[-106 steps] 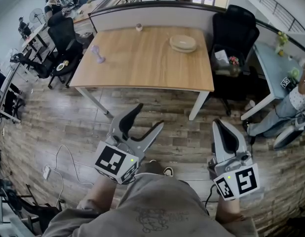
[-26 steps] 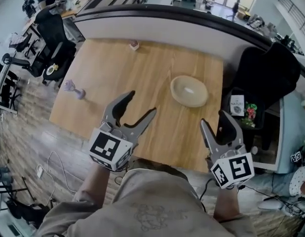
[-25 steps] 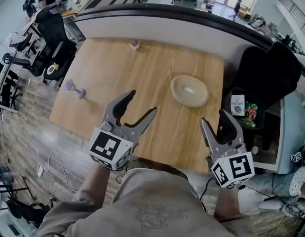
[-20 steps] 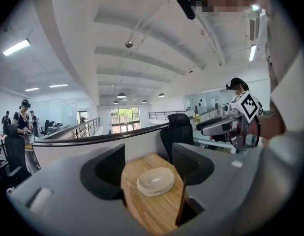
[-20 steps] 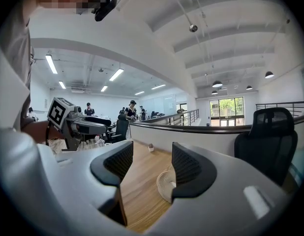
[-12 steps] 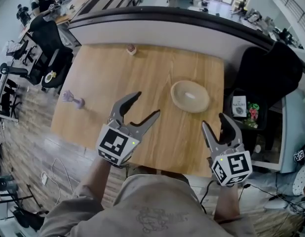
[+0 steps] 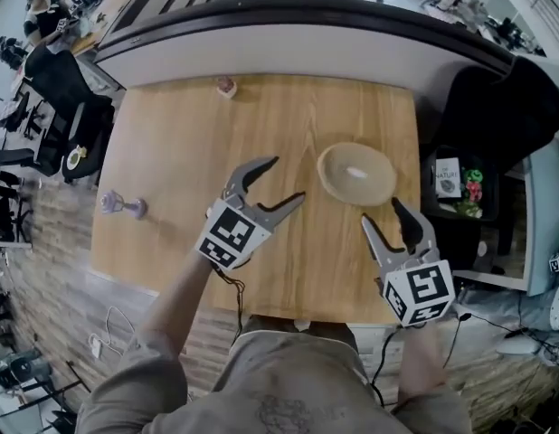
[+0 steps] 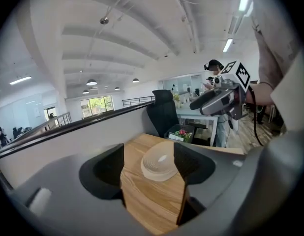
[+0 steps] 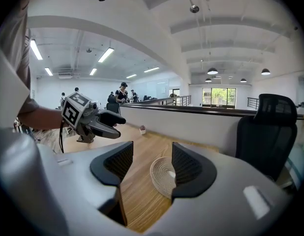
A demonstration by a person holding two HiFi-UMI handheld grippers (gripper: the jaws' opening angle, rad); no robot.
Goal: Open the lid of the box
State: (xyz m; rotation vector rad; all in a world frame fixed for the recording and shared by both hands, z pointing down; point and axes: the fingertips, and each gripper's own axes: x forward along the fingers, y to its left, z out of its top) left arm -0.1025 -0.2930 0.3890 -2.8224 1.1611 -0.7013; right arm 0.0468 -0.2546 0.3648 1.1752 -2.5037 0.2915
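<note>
A round, beige woven box (image 7: 356, 174) with its lid on sits at the right of the wooden table (image 7: 180, 143). My left gripper (image 7: 287, 179) hovers just left of the box; its jaws are opening and nothing is between them. My right gripper (image 7: 381, 212) stands open and empty just short of the box, near the table's front right. In the left gripper view the box (image 8: 159, 166) lies ahead between the fingers (image 8: 110, 168), apart from them. The right gripper view shows the box (image 9: 163, 176) ahead, partly hidden by the right finger (image 9: 189, 168).
A purple object (image 7: 123, 207) lies at the table's left edge, and a small pink pot (image 7: 226, 86) stands at the back. A grey partition (image 7: 288, 39) runs behind the table. A black chair (image 7: 497, 134) and a bin with items (image 7: 460, 188) are to the right.
Both grippers have moved forward from the table's front edge to positions beside and just before the box. The view has closed in on the table.
</note>
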